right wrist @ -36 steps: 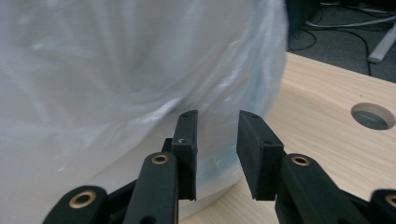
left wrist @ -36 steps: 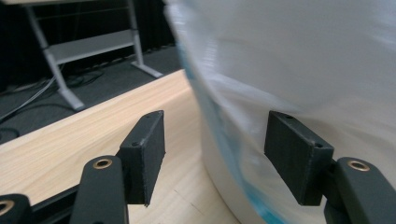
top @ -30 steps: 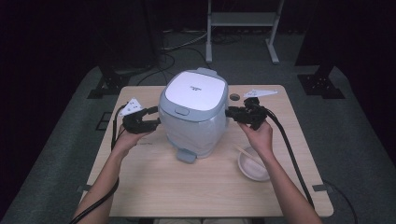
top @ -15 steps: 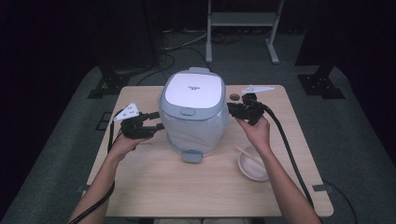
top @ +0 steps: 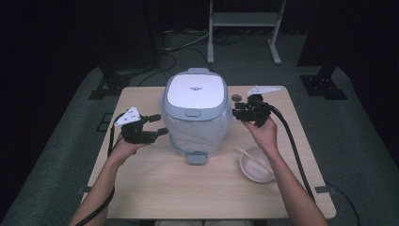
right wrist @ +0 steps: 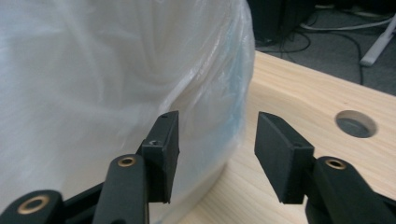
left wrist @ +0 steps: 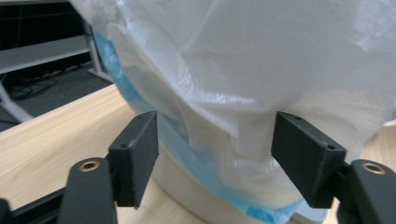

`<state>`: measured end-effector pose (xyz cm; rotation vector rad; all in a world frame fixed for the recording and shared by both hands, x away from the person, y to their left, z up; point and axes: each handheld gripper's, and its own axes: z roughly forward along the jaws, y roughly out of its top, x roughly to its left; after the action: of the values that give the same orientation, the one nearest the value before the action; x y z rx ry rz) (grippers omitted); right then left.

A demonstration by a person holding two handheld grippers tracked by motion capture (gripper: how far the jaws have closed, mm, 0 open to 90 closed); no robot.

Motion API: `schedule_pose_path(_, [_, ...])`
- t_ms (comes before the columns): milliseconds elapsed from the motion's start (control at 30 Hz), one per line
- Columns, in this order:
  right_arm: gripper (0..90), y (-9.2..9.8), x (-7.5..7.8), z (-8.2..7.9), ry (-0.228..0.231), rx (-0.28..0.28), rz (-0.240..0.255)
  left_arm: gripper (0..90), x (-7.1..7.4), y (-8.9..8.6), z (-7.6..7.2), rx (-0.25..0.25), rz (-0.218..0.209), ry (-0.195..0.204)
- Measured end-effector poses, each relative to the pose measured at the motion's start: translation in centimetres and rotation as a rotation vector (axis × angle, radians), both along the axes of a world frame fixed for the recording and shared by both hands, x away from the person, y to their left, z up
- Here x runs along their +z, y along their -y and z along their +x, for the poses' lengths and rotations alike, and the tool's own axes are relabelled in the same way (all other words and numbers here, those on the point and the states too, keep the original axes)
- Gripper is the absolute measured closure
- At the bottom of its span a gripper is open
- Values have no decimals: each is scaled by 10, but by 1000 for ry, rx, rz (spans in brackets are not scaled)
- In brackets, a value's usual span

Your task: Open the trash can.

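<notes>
Standing apart at either flank of the rice cooker [top: 194, 113], both pairs of jaws have just been opening. The left gripper [top: 159, 126] frames a fold of the thin plastic bag [left wrist: 243, 84] without pressing on it; the right gripper [top: 236, 113] gapes beside the bag's edge, with bare table [right wrist: 289, 88] showing through the gap. The cooker sits mid-table, wrapped in the bag up to its white lid [top: 195, 92].

The risk, as I judge it, is the slack film: a pinch that takes too little could slip off, and a hard tug could tear it or drag the cooker toward the bowl [top: 256, 165] and the chopsticks [top: 253, 157] near the right forearm.

Whether the bag is loose underneath cannot be told. Farther back, the small dark items [top: 236, 98] near the table's far right corner are too small to identify.
</notes>
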<state>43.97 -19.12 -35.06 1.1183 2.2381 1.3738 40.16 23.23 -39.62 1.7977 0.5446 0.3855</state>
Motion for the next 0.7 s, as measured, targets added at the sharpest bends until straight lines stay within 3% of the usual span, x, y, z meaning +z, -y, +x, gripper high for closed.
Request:
schedule_pose_path(133, [424, 10, 4, -11, 6, 5, -41, 292, -4, -5, -15, -1, 10, 2])
schedule_pose_path(233, [400, 17, 5, -19, 20, 4, -43, 288, -9, -6, -27, -11, 20, -5])
schedule_pose_path(367, [367, 25, 5, -25, 2, 5, -57, 288, -14, -5, -37, -22, 27, -20])
schedule_pose_path(700, [319, 46, 4, -48, -1, 5, -68, 293, -25, 14, -59, -81, 57, -53])
